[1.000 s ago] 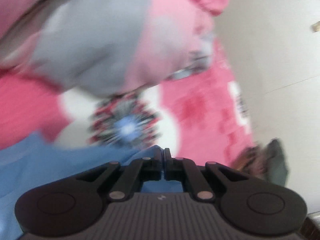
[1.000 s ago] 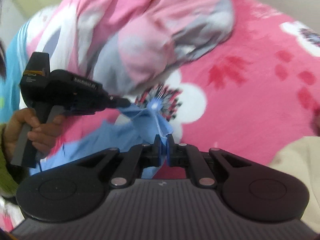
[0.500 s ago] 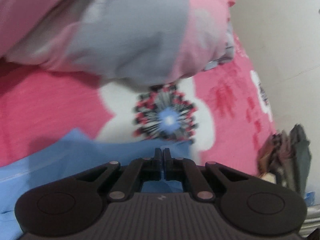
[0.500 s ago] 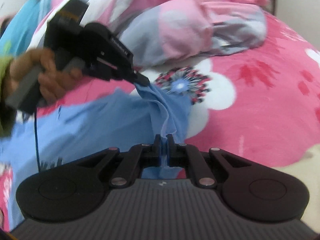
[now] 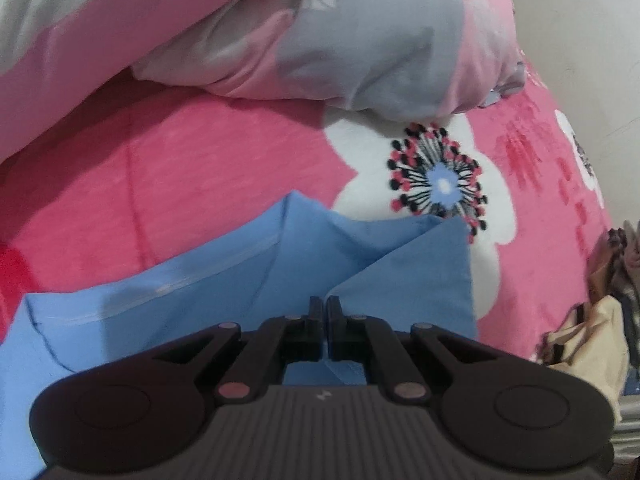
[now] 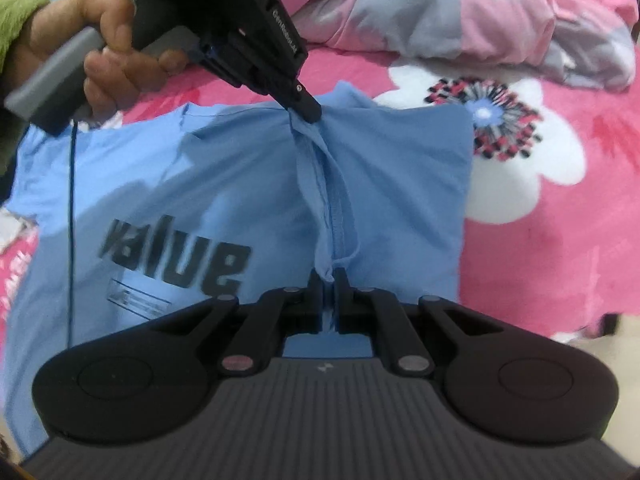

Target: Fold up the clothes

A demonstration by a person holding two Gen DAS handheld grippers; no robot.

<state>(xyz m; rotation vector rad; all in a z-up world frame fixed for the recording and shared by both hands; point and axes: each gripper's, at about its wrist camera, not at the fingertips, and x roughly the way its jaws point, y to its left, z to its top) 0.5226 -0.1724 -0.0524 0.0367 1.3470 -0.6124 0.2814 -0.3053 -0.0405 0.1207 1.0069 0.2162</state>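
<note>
Pink flowered bedding (image 6: 560,240) underlies a blue shirt (image 6: 180,184); left gripper (image 6: 308,114) far, right gripper (image 6: 326,280) near, both clamp one raised ridge running near-to-far.

Black claw (image 6: 327,280) on a ribbed grey body – silver screws, thin dark cable (image 6: 71,220), fuzzy green sleeve (image 6: 16,20).
</note>
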